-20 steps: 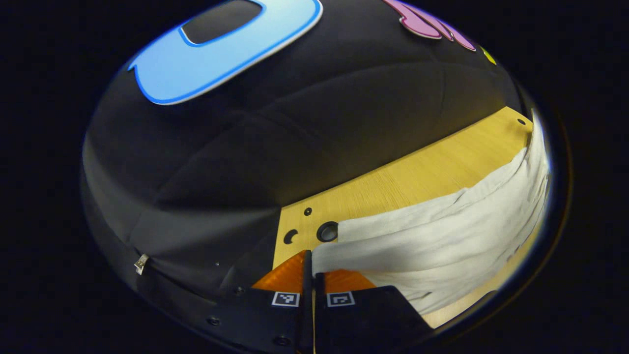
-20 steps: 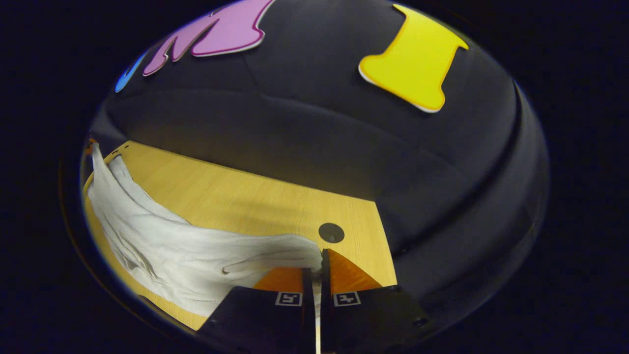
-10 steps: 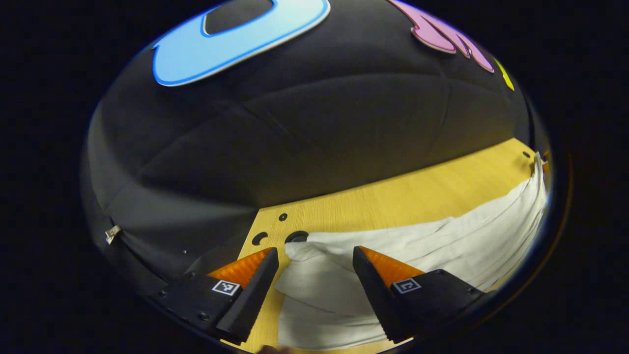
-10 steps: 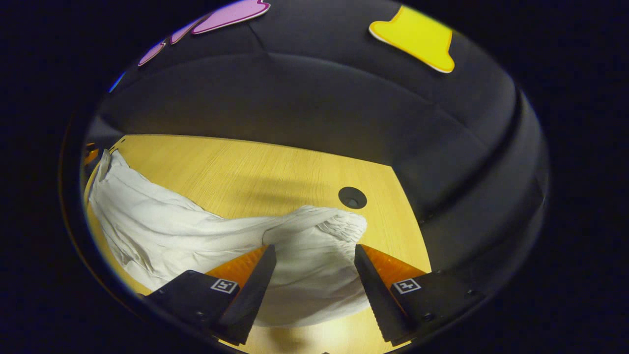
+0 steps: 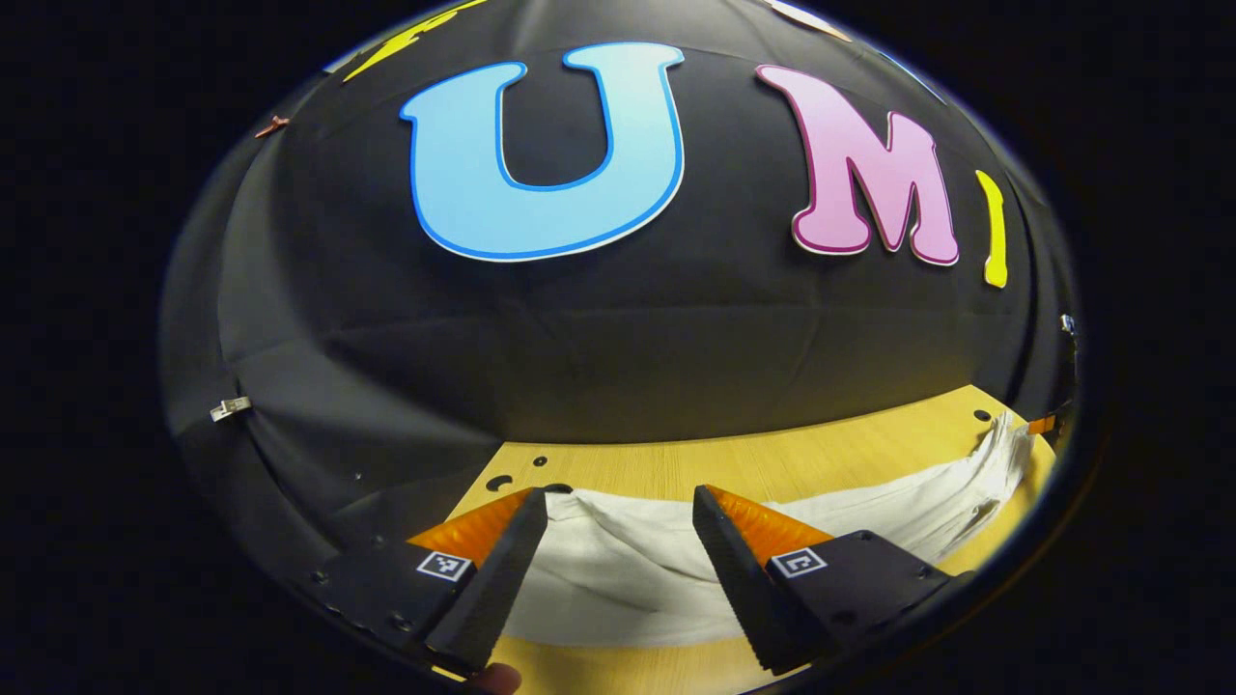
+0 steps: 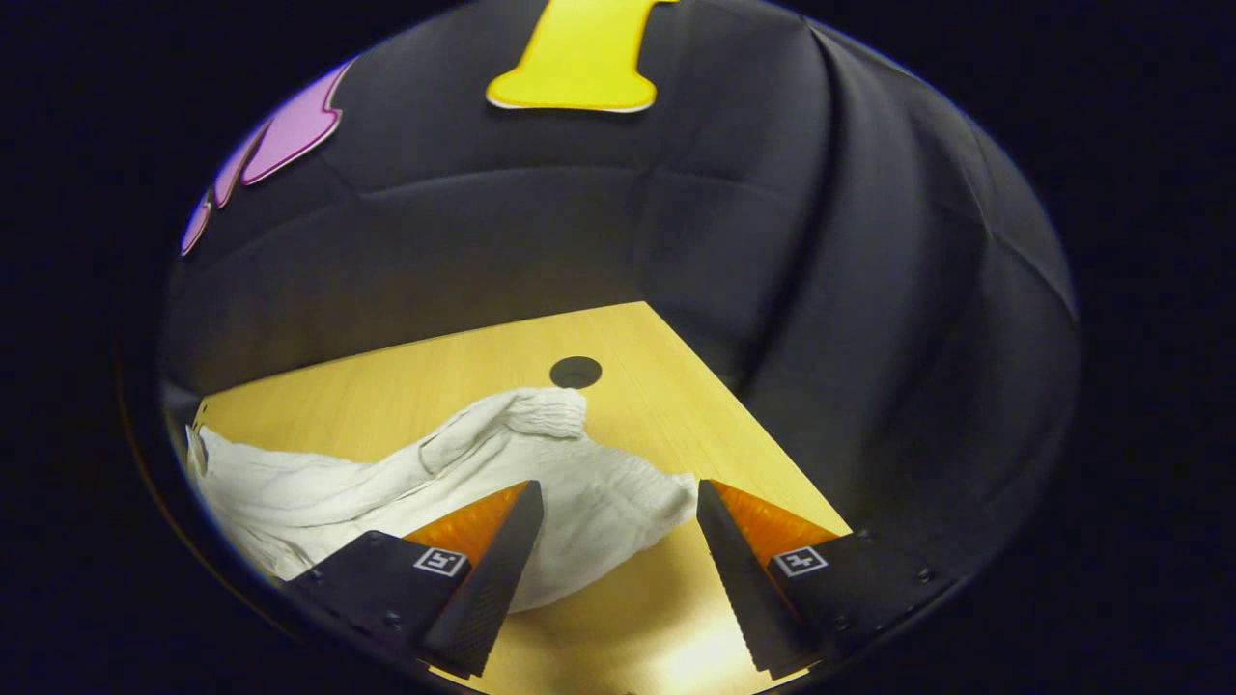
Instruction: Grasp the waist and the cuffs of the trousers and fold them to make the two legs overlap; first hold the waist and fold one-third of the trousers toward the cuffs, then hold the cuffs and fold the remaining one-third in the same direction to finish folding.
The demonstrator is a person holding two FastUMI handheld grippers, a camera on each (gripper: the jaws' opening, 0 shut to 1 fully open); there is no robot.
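Where they lie, white trousers (image 6: 579, 502) look rumpled

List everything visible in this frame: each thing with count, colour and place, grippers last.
trousers: one, white, lying crumpled on the table, gathered waistband end near the round hole
table: one, yellow wood-grain, under the trousers
round hole: one, dark, in the table beyond the waistband
small holes: a few, dark, near the table corner in the left gripper view
left gripper: one, open above the trousers
right gripper: one, open above the waistband end
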